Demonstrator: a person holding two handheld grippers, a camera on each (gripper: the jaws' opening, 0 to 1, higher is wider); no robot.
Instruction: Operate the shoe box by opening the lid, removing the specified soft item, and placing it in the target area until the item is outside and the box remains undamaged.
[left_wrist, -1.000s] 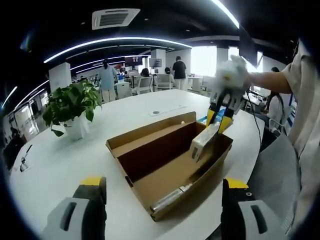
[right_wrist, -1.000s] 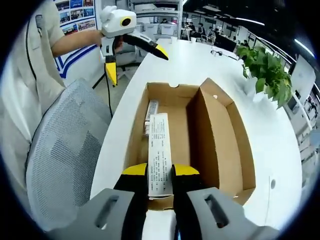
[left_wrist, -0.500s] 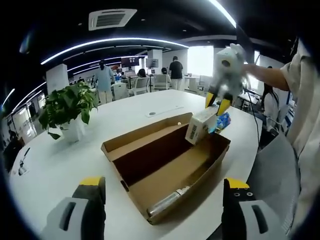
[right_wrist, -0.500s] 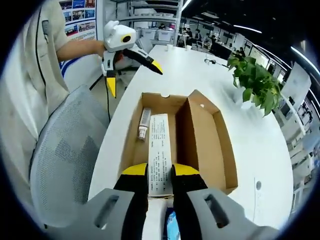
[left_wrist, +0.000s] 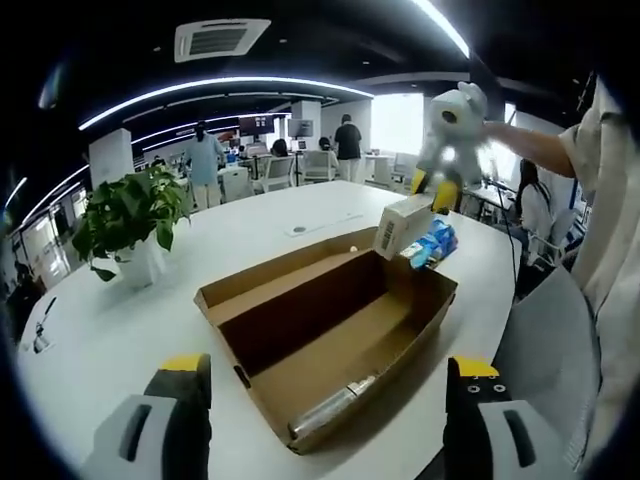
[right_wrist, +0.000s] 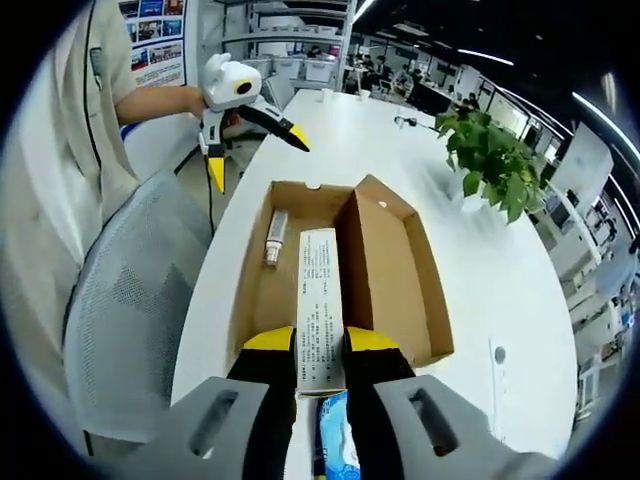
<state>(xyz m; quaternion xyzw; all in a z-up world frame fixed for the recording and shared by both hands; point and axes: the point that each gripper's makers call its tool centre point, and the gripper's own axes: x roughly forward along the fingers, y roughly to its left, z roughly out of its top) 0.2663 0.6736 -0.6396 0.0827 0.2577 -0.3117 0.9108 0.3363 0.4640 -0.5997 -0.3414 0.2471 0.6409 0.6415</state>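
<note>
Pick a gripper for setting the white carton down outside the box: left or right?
Right. The right gripper is shut on the white carton, lifted above the shoe box; the left gripper hangs open.

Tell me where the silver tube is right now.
The silver tube lies on the floor of the open shoe box, at the near end in the left gripper view; in the right gripper view it sits in the left compartment's far corner.
</note>
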